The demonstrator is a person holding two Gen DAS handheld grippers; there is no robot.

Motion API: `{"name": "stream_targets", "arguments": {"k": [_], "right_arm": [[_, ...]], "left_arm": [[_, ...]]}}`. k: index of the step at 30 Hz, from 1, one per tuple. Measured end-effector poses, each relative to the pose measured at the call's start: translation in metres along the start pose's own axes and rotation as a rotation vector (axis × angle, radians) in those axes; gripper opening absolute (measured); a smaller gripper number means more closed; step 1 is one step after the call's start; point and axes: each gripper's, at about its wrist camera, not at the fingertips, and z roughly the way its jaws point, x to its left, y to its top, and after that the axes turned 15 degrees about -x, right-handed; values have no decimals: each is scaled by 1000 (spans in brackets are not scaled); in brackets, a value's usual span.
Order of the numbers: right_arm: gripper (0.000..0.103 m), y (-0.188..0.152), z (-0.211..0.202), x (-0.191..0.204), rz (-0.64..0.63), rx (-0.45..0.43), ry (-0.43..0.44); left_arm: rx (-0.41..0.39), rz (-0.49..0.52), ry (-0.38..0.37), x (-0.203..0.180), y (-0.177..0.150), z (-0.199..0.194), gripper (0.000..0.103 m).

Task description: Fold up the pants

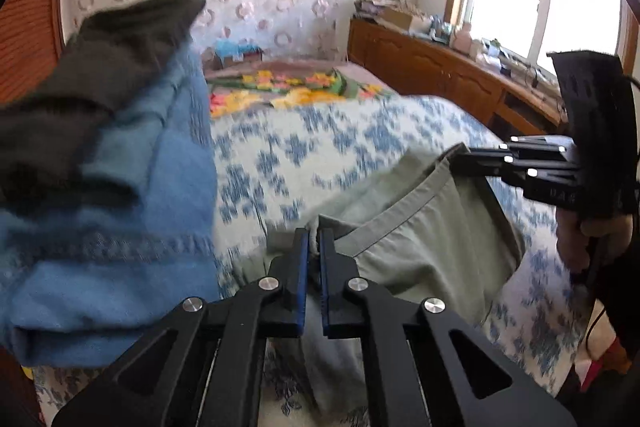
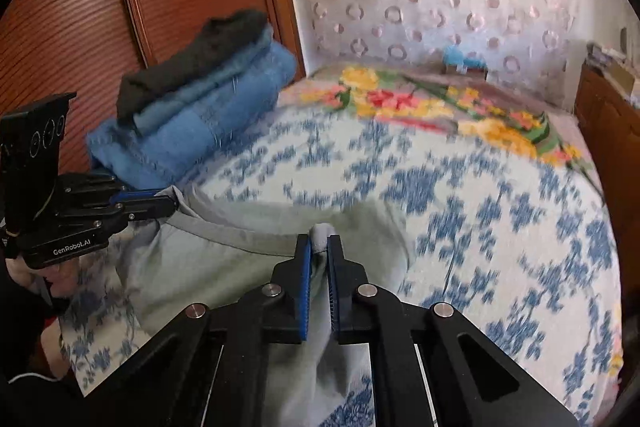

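Pale green pants (image 1: 420, 247) spread on the blue-patterned bed (image 1: 320, 147), left tongs (image 1: 315, 247) clamped on one waistband corner, right tongs (image 2: 319, 251) pinching the other, waistband stretched between them, folded blue towels (image 2: 208, 115) nearby.

A blue towel (image 2: 208, 123) is lying on the bedspread (image 2: 460, 187), a dark cloth (image 2: 192, 63) sitting on top; a dresser (image 1: 432, 75) is standing beside.
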Motion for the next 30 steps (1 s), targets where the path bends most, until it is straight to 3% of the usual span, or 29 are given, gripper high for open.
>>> {"name": "stream_targets", "arguments": {"k": [7,15,19,22,24,27,29,30], "right_arm": [[7,6,12,2,-39,-5,-67],[7,6,26,10,-53,32,-82],[11,7,21,7,-44,37,-87],[24,7,13,7,-44,30,-127],[28,6,3,7,-28,15,-134],[37,2,-12,8,-7,4,-138],[39,-3,-24,10,0,-3,-135],[39,-6,-29,13,0,-1,-131]], "left_arm": [[-35,2,53,6,24,14,6],[-7,26,74,4,18,20,7],[10,34,101,3,15,16,20],[13,32,97,1,14,11,27],[9,37,87,-3,13,5,45],[-5,46,76,-9,11,-6,58],[-9,40,69,-10,7,-13,77],[-11,38,63,-11,5,-15,78]]}}
